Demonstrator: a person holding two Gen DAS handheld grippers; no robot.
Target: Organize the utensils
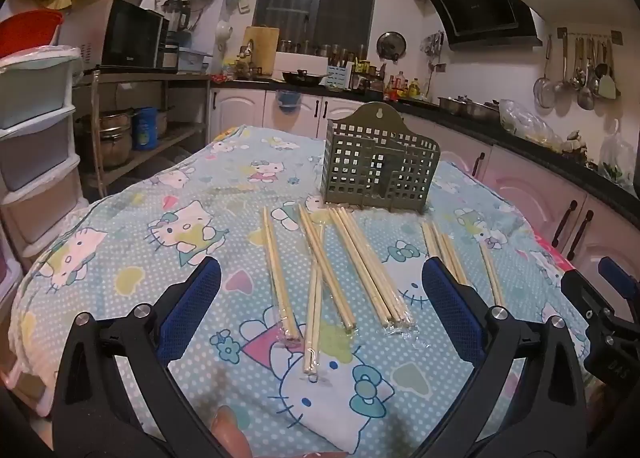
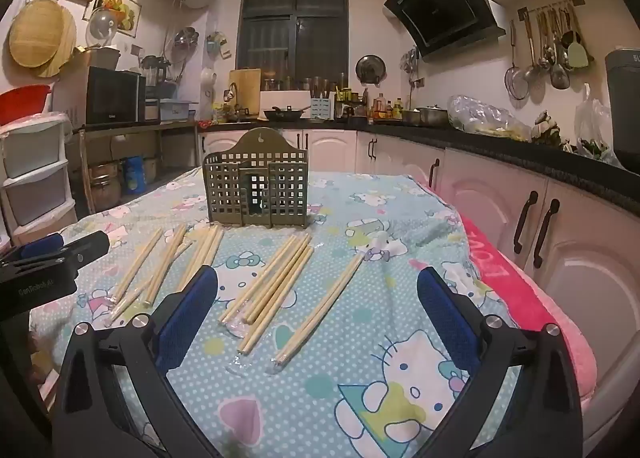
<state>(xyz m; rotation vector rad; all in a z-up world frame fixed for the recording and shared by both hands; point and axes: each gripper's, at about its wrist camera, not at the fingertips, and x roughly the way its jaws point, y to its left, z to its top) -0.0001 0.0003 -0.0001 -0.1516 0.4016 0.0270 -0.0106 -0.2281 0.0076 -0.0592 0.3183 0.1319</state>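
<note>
Several bundles of wooden chopsticks (image 1: 320, 270) in clear wrap lie on the table; they also show in the right wrist view (image 2: 276, 290). An olive-green perforated utensil holder (image 1: 380, 166) stands upright behind them, also seen in the right wrist view (image 2: 258, 186). My left gripper (image 1: 320, 298) is open and empty, hovering over the near ends of the chopsticks. My right gripper (image 2: 318, 306) is open and empty above the right-hand bundles; it also shows at the right edge of the left wrist view (image 1: 612, 318).
The table carries a blue Hello Kitty cloth (image 1: 160, 226). A pink towel (image 2: 504, 278) lies along its right edge. Plastic drawers (image 1: 36, 130) stand at left, kitchen cabinets (image 2: 540, 210) and a cluttered counter at right and behind.
</note>
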